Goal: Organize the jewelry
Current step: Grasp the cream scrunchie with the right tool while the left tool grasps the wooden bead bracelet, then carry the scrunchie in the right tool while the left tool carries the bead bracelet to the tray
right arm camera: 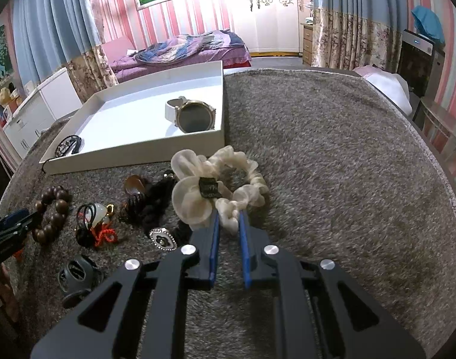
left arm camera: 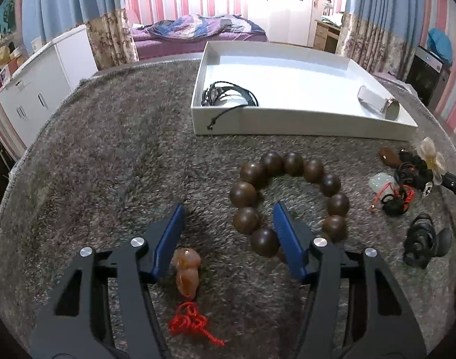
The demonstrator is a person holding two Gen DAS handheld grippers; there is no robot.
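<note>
On the grey rug (right arm camera: 332, 155), the right gripper (right arm camera: 228, 218) pinches a cream scrunchie (right arm camera: 219, 179) mid-frame; the left gripper (left arm camera: 228, 212), jaws wide and empty, straddles the wooden bead bracelet (left arm camera: 287, 197).

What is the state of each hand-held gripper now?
Left hand-held gripper: open, holding nothing.
Right hand-held gripper: closed on the cream fabric scrunchie.

Daylight is blowing out the far wall (right arm camera: 270, 15), perhaps a window; fisheye edges are bending, darkening, slightly blurring.
</note>
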